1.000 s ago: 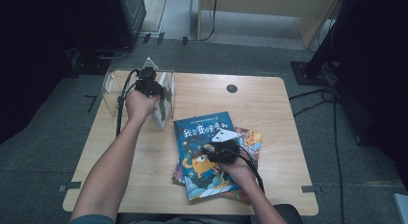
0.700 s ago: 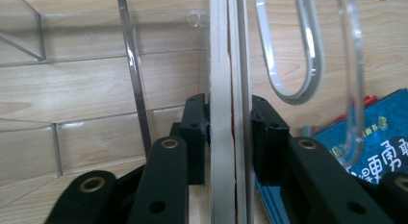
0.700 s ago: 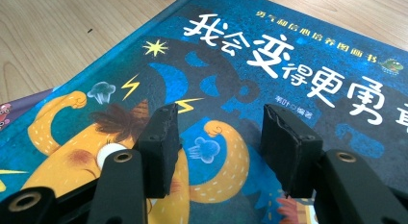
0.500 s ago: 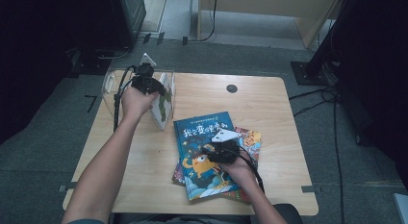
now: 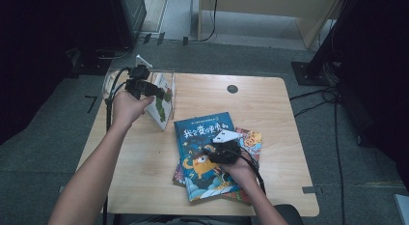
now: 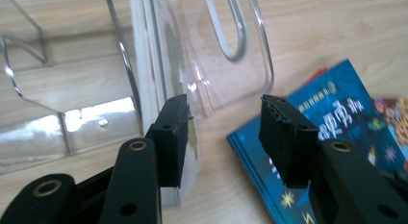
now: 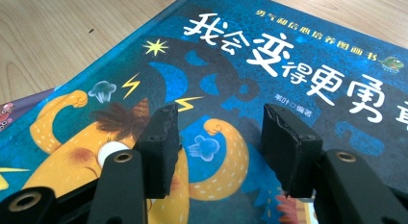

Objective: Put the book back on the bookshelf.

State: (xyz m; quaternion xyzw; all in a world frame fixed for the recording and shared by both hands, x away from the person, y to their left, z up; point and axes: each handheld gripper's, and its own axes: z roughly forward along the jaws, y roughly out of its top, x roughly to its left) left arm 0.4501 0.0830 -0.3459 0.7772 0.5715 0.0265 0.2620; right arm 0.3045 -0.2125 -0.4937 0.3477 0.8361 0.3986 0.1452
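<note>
Left claw, risen slightly since the earlier frame, jaws just opened and empty beside the thin white-and-green picture book left upright in the clear acrylic rack; right claw apart, over the blue hardcover book on the wooden desk, presumably next.

A pale wooden worktop stood on grey floor, with a small dark round disc near its far edge.
</note>
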